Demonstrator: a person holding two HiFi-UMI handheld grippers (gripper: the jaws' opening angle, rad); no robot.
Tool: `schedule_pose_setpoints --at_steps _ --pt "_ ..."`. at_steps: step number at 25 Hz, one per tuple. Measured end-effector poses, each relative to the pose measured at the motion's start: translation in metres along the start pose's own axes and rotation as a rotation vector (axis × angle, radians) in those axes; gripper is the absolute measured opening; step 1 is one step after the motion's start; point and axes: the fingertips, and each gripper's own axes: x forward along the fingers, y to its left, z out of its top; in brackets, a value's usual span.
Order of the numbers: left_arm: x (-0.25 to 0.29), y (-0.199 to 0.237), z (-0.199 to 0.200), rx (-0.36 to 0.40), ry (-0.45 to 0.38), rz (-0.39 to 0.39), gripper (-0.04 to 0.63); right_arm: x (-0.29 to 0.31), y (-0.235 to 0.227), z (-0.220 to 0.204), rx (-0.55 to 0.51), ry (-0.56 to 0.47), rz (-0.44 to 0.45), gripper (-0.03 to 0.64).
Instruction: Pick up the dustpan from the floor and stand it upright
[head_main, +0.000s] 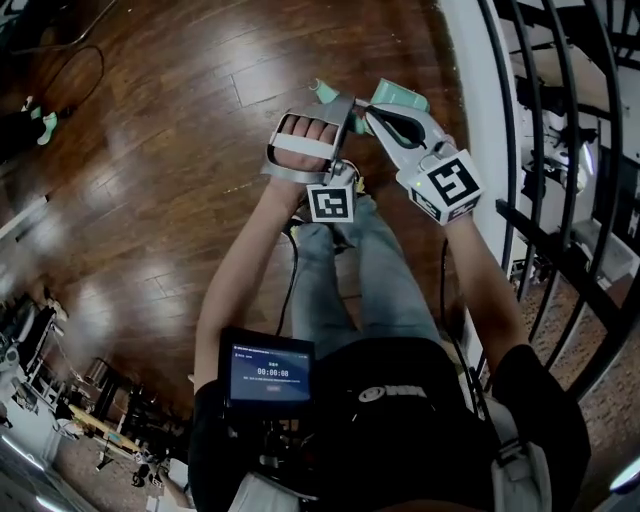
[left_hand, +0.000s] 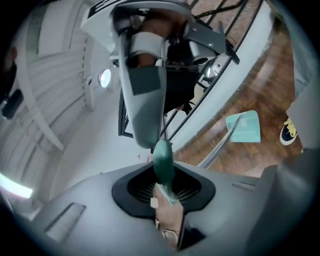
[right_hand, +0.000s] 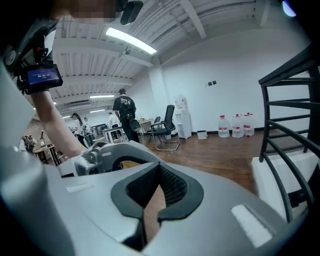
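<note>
Near the white stair base (head_main: 478, 90), left gripper (left_hand: 162, 175) clamps teal plastic dustpan (left_hand: 244, 127) by its green handle tip (left_hand: 162, 156) — right gripper (right_hand: 150, 197) closed, empty. Next, likely: settle it upright.

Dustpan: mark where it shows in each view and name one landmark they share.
Head view: dustpan, teal, at top centre.
Left gripper view: its teal pan at right, its green handle end between the tongs of the left gripper.
Right gripper view: not in it.
Shared landmark: the black stair railing, toward the right in all three views.
</note>
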Motion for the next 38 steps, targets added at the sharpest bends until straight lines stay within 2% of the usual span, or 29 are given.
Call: schedule_pose_setpoints --at_steps 3,7,10,15,18,20,27,29,33,35,38 --pt "-0.002 -0.001 0.038 0.081 -0.063 0.082 0.098 -0.022 -0.016 -0.011 0.023 -0.008 -0.064 0.003" --pt "-0.008 -0.008 0.079 0.116 -0.137 0.130 0.095 -0.054 -0.027 -0.023 0.040 -0.019 -0.109 0.003" --pt "-0.012 -0.008 0.084 0.128 -0.170 0.134 0.095 -0.063 -0.026 -0.022 0.029 -0.028 -0.131 0.003" --pt "-0.012 -0.006 0.084 0.163 -0.217 0.138 0.094 -0.076 -0.035 -0.016 -0.012 -0.008 -0.273 0.003" --pt "-0.017 -0.003 0.084 0.183 -0.263 0.141 0.092 -0.087 -0.023 0.001 -0.011 -0.019 -0.330 0.003" --pt "-0.021 -0.002 0.099 0.202 -0.292 0.142 0.092 -0.107 -0.018 0.005 -0.007 -0.026 -0.366 0.003" --pt "-0.055 -0.066 0.226 0.351 -0.433 0.107 0.086 -0.230 -0.013 -0.060 0.040 -0.041 -0.475 0.003" --pt "-0.055 -0.096 0.236 0.373 -0.444 0.088 0.084 -0.236 -0.016 -0.086 0.055 -0.052 -0.492 0.003" --pt "-0.046 -0.177 0.220 0.448 -0.499 0.067 0.081 -0.203 -0.027 -0.150 0.100 -0.099 -0.518 0.003" --pt "-0.060 -0.175 0.226 0.469 -0.543 0.056 0.077 -0.207 -0.022 -0.138 0.106 -0.101 -0.529 0.003" --pt "-0.099 -0.141 0.278 0.489 -0.602 0.033 0.077 -0.266 -0.012 -0.096 0.111 -0.094 -0.549 0.003"
